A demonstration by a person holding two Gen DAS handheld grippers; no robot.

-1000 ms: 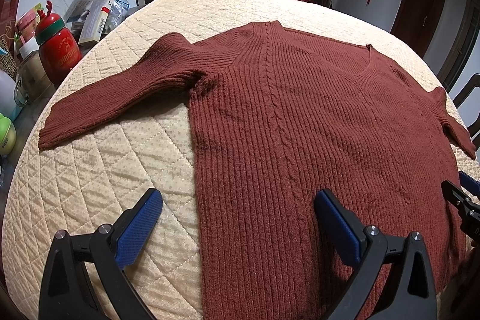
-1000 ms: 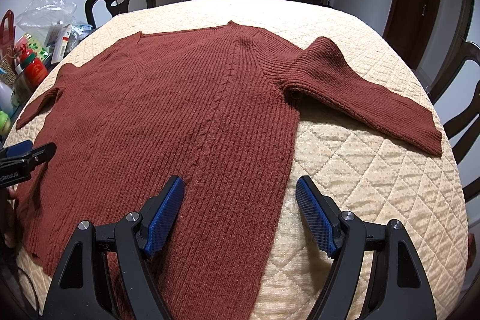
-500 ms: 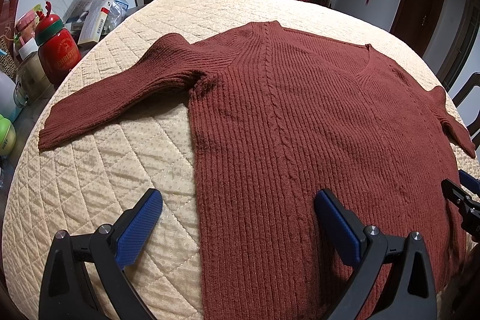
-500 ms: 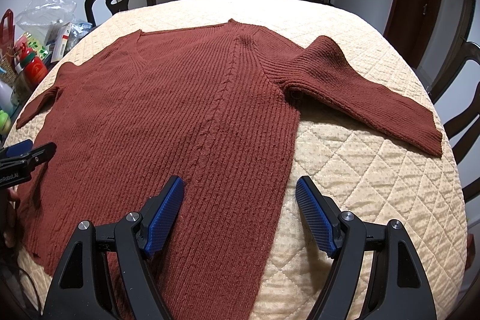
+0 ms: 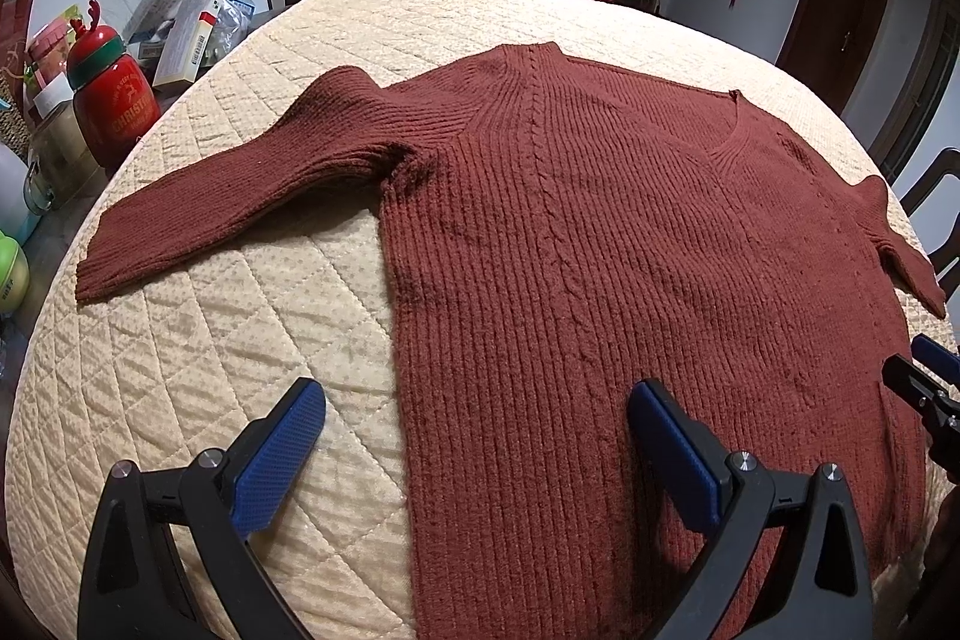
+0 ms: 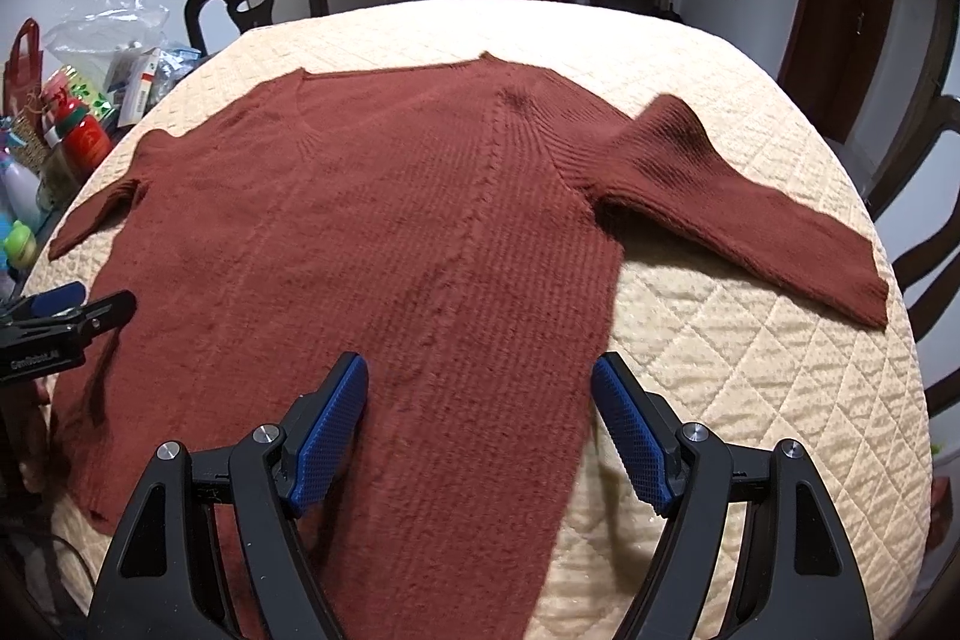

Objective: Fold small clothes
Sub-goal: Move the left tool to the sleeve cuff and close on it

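Not much has changed over the last second: the round table under its cream quilted cover [image 5: 180,352] is seen just as before, with the rust-red ribbed knit sweater [image 5: 600,250] spread flat on it, sleeves out, nothing folded yet. The left gripper [image 5: 474,451] and right gripper [image 6: 480,427] are still held spread wide over the hem, nothing pinched. "CHRIST…" can be read on the red jar [image 5: 114,100].
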